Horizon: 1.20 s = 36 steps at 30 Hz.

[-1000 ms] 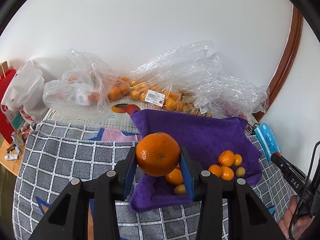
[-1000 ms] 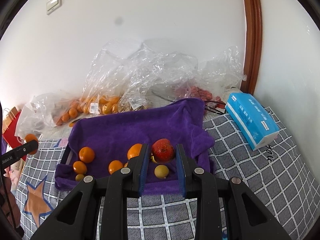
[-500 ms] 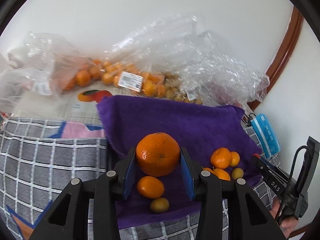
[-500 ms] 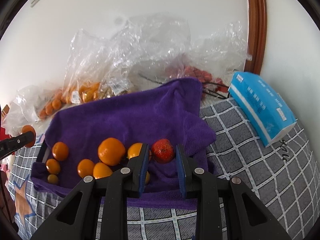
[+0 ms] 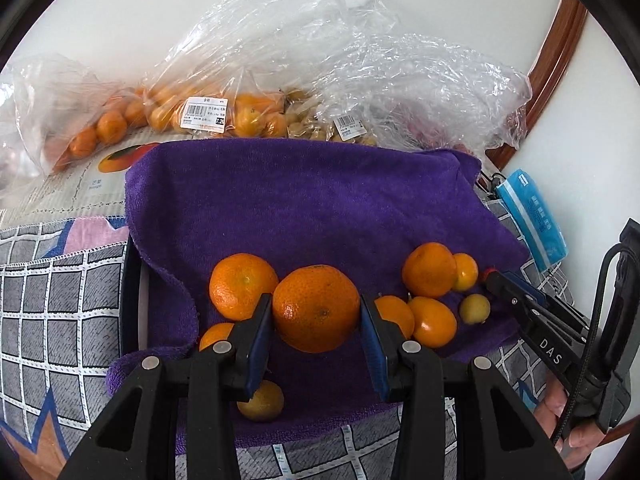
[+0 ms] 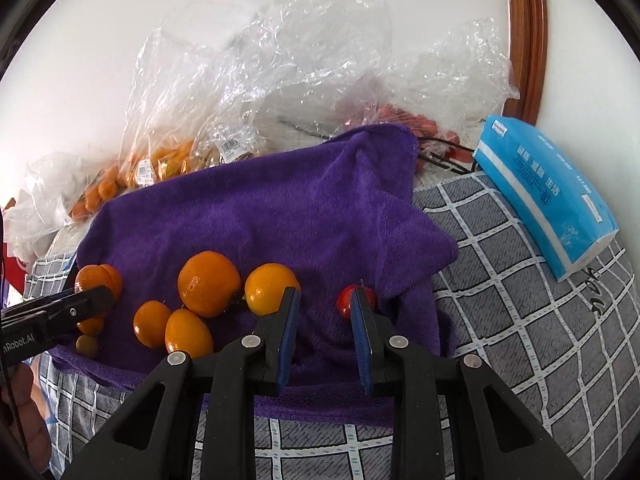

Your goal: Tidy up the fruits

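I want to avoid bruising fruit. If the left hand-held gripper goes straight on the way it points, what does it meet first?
Probably the purple towel: the left hand-held gripper, shut on an orange, points down at bare cloth between the fruit groups. Depth is unclear.

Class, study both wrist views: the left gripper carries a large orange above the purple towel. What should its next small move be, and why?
Probably lower a little more, then open the jaws. The left gripper is shut on the large orange, poised above a bare patch of purple towel between the other oranges, so release there would group it with them.
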Tool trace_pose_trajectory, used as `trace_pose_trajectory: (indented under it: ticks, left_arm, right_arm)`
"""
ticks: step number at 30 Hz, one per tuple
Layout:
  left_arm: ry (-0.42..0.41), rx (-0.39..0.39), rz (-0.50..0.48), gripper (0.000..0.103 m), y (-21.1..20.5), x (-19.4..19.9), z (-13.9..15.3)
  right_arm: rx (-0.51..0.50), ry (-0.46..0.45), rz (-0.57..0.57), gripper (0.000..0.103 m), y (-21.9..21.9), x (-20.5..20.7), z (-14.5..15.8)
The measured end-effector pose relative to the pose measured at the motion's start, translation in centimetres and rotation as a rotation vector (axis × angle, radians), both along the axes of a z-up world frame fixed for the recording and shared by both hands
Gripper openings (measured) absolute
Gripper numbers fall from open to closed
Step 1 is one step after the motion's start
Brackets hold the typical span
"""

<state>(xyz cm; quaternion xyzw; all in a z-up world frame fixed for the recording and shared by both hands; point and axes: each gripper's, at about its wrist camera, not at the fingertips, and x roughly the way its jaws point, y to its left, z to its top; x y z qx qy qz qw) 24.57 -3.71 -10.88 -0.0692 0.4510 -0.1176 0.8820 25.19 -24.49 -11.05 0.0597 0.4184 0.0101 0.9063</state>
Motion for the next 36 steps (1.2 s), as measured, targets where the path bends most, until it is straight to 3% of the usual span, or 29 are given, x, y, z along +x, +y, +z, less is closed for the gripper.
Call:
trace_pose_trajectory:
  ticks: [10, 14, 20, 27, 31, 36]
  left_arm:
    - [0.03, 0.007, 0.009, 0.04, -0.2, 0.0, -0.3]
    - [0.036, 0.0, 0.008, 0.05, -0.1, -0.4, -0.1]
    - [-0.01, 0.027, 0.015, 0.056, 0.2, -2.1, 1.6]
    - [-0.116, 0.069, 0.067, 0.073, 1.0, -6.5, 4.3]
    - [-0.148, 0.11, 0.104, 0.086, 1.6, -9.2, 5.5]
    - [-0.168, 0.092, 0.136, 0.088, 2.8, -13.0, 6.9]
  right_arm:
    - [0.02, 0.001, -0.003, 0.03, -0.2, -0.6, 0.5]
    - [0.032, 0.007, 0.003, 0.032, -0.1, -0.9, 0.7]
    - [0.02, -0.008, 0.016, 0.04, 0.8, -2.2, 2.0]
    - [0.02, -0.027, 0.025, 0.054, 1.9, -5.1, 5.1]
    - [0.015, -0.04, 0.031, 0.056, 2.4, -7.7, 7.0]
    - [-0.007, -0.074, 0.019, 0.056, 3.0, -11.4, 9.3]
